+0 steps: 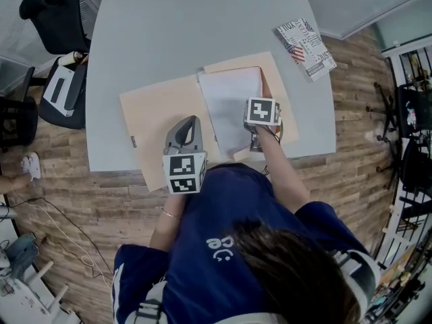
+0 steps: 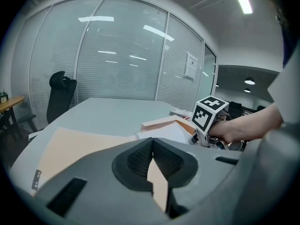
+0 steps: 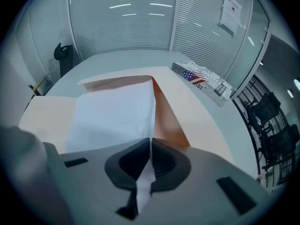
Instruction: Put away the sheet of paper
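An open manila folder (image 1: pixel 162 106) lies on the grey table (image 1: pixel 196 25), near its front edge. A white sheet of paper (image 1: pixel 233 100) rests across the folder's right half, its far right edge lifted off the flap (image 3: pixel 187 107). My right gripper (image 1: pixel 255 128) is shut on the sheet's near edge; in the right gripper view the white paper (image 3: pixel 117 116) runs out from between its closed jaws (image 3: pixel 149 144). My left gripper (image 1: pixel 191 121) sits at the near edge of the folder's left flap (image 2: pixel 79 146), and a tan sliver of folder shows between its closed jaws (image 2: pixel 152 146).
A booklet with a flag print (image 1: pixel 306 48) lies at the table's far right corner. Black office chairs (image 1: pixel 57 12) stand left of the table, one holding white items (image 1: pixel 64 90). Metal racks (image 1: pixel 412 113) line the right side. The person stands at the table's front edge.
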Motion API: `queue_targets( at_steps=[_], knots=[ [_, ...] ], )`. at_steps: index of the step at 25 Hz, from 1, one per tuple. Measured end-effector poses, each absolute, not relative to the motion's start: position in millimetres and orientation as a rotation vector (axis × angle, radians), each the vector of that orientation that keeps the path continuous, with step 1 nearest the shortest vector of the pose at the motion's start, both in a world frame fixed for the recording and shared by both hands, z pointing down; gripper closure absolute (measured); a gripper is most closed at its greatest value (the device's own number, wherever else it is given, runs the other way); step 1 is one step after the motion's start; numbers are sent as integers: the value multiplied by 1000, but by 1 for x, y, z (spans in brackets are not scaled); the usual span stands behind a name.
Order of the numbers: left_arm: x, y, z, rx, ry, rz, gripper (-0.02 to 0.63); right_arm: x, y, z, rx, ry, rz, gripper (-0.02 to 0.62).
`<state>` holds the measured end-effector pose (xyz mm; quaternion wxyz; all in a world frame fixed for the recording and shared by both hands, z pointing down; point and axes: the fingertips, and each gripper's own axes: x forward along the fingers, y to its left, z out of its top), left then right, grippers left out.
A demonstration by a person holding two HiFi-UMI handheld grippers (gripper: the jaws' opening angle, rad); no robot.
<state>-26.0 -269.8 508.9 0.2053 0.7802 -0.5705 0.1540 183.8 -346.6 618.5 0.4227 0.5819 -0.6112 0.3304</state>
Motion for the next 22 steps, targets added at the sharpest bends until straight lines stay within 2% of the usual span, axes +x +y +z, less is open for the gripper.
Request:
queue_targets(
  at_steps=[2, 4, 8, 10, 15, 22],
  knots=[
    [-27, -269, 510, 2173, -1593, 432, 603, 187, -348, 619, 1486, -1503, 802, 578],
    [-28, -268, 510, 2170, -1595, 429, 603, 187, -348, 618, 1506, -1489, 787, 537],
    [-29, -267, 509, 2172, -1595, 420, 603, 176, -345, 613, 1521, -1528, 800, 375],
    [-30, -267, 510, 2173, -1590, 416, 602, 170, -344, 605, 1538, -1560, 799, 332],
    [-27, -265, 509, 2194, -1573, 398, 603, 158, -343, 586, 1578, -1689, 742, 267],
    [-19, -259, 503, 2255, -1493, 320, 603, 146, -328, 555, 1607, -1870, 737, 259]
  ],
)
